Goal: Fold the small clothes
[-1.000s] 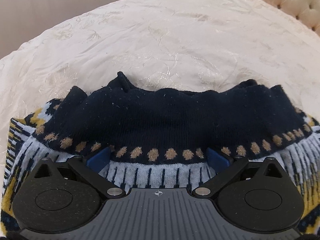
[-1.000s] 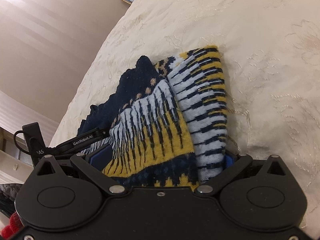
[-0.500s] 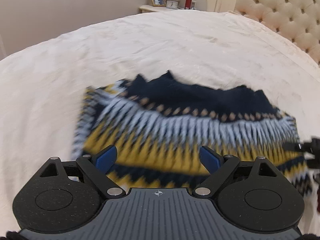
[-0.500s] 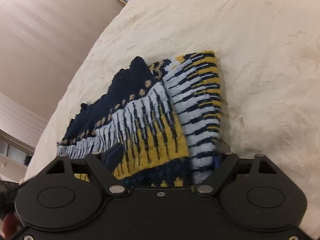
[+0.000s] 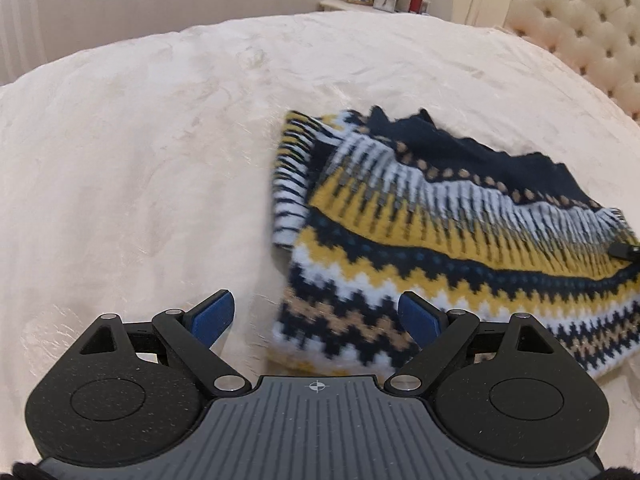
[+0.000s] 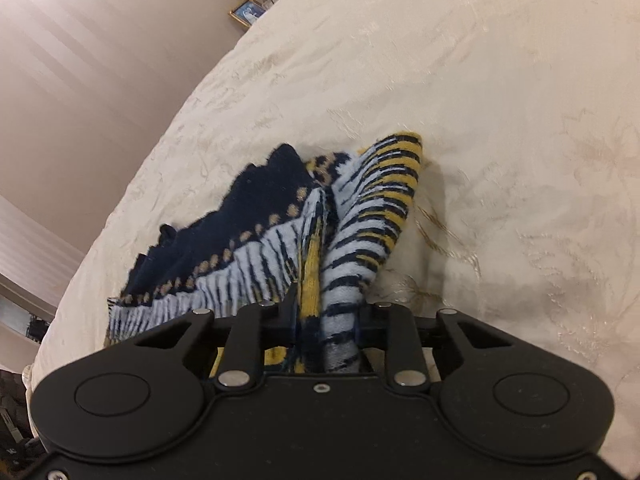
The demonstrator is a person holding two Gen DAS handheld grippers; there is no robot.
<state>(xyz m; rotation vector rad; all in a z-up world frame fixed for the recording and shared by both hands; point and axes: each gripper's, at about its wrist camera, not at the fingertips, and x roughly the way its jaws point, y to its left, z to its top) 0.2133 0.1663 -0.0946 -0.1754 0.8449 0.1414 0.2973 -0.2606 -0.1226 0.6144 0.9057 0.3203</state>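
A small knitted sweater with navy, yellow, white and tan zigzag bands lies folded on the cream bedspread, right of centre in the left wrist view. My left gripper is open and empty, held above the sweater's near left corner. My right gripper is shut on a bunched fold of the sweater, which runs up between its fingers. A tip of the right gripper shows at the sweater's right edge in the left wrist view.
A tufted cream headboard stands at the far right. A nightstand with a framed photo, a clock, a lamp and a red jar sits beyond the bed. A plain wall runs along the bed's left side.
My left gripper let go of the sweater and pulled back and to the left, staying open. My right gripper closed on the sweater's fold.
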